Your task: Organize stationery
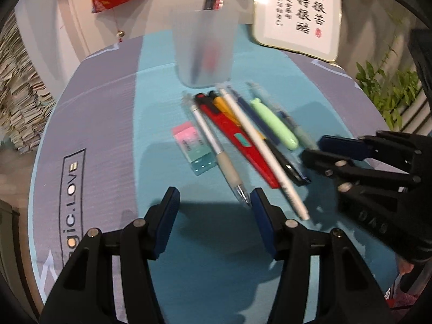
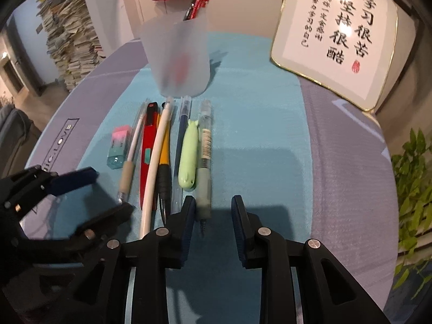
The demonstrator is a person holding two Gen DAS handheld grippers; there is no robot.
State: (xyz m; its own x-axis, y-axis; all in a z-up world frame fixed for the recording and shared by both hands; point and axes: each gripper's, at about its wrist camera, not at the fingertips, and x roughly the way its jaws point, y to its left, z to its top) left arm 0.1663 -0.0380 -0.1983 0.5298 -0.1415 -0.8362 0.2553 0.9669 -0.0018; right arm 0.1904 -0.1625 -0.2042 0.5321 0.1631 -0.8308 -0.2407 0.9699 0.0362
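While both tools spread, right tool (image 2: 213, 217) straddles grey pen (image 2: 204, 162) tip; left tool (image 1: 214, 208) hovers near row edge.

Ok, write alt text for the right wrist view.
The open right hand-held gripper hovers over the near ends of a row of pens lying on a blue mat, empty. Behind the row stands a frosted cup with pens inside, a pink-and-teal eraser lies left, and the left hand-held gripper is also open.

Our left tool (image 1: 214, 206) and right tool (image 2: 213, 210): matte black angular linkages, silver round screw heads, ribbed dark blue finger pads (image 1: 170, 216).
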